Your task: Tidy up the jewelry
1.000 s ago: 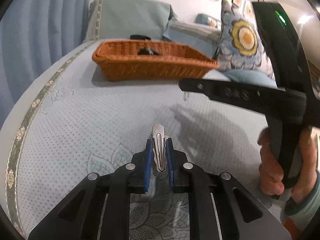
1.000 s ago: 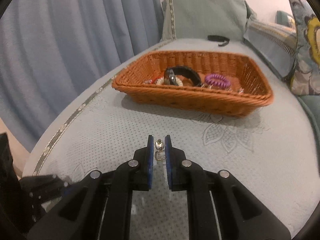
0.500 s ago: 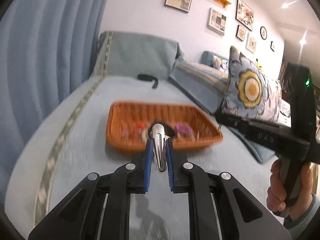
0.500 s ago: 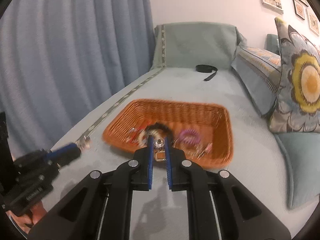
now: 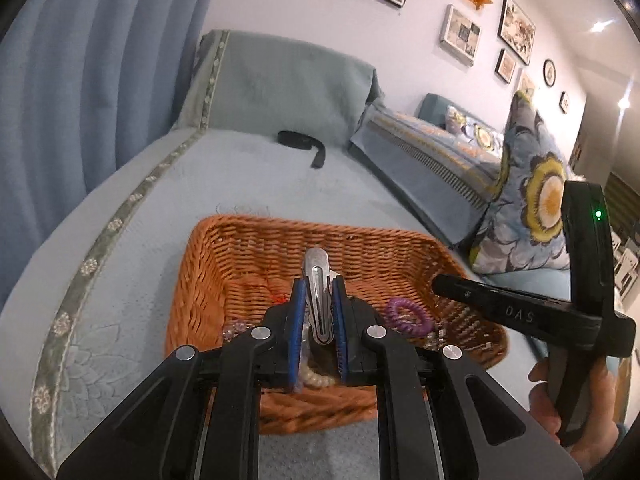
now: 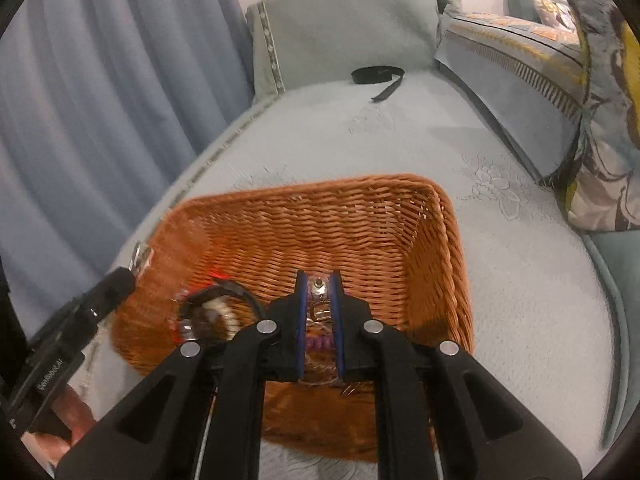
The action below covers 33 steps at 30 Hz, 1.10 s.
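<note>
The surface under me is a pale blue-green quilted sofa cover (image 5: 168,216) with stitched flower outlines and a patterned border strip along its left edge. Blue curtains (image 5: 80,80) hang at left; framed pictures (image 5: 460,36) hang on the far wall at right. A flowered cushion (image 5: 540,208) leans at right, and a black strap (image 5: 304,144) lies far back on the seat.

The wicker basket (image 6: 440,240) sits near me on the cover: orange-brown, rectangular, tightly woven, with a twisted rim. Inside lie a purple coiled hair tie (image 5: 408,316), a white bead bracelet (image 6: 224,312) with a dark band around it, and red bits at left.

My left tongs (image 5: 318,300) are nearly closed on a flat silver metal hair clip (image 5: 317,276), held upright above the basket. My right tongs (image 6: 319,300) are nearly closed on a small silver earring (image 6: 318,286) with a wire hook, also over the basket interior. My right hand (image 5: 576,412) is visible on its black handle.
</note>
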Each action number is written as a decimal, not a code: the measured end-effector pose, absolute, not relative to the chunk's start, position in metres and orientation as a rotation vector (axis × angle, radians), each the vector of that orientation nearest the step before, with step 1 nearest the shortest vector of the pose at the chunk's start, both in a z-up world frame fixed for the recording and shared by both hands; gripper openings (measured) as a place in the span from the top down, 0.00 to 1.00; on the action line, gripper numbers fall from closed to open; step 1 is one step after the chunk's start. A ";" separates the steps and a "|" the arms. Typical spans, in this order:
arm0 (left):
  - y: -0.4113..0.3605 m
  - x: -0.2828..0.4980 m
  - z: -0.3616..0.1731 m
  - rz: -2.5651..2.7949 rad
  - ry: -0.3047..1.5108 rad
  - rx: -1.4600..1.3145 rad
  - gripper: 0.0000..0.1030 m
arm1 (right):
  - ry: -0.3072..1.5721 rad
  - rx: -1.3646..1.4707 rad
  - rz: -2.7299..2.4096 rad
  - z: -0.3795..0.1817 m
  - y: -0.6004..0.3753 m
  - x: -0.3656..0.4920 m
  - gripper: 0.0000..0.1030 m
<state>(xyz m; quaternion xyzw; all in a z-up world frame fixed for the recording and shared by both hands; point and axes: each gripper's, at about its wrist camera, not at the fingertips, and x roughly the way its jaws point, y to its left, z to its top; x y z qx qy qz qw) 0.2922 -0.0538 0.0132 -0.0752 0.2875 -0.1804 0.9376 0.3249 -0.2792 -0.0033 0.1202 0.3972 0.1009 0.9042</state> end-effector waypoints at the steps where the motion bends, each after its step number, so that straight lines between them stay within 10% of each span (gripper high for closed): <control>1: -0.055 0.295 0.010 -0.368 0.593 -0.149 0.88 | 0.825 0.232 0.204 -0.006 -0.276 0.327 0.91; 4: -0.056 0.300 0.006 -0.360 0.606 -0.147 0.86 | 0.831 0.196 0.193 -0.010 -0.270 0.328 0.90; 7: -0.051 0.297 0.008 -0.351 0.582 -0.168 0.60 | 0.844 0.209 0.225 -0.012 -0.267 0.326 0.83; 22: -0.037 0.185 0.038 -0.329 0.449 -0.098 0.39 | 0.605 0.135 0.133 0.036 -0.265 0.191 0.43; 33: -0.026 0.088 0.013 -0.170 0.375 -0.067 0.23 | 0.494 0.183 0.006 0.012 -0.273 0.083 0.41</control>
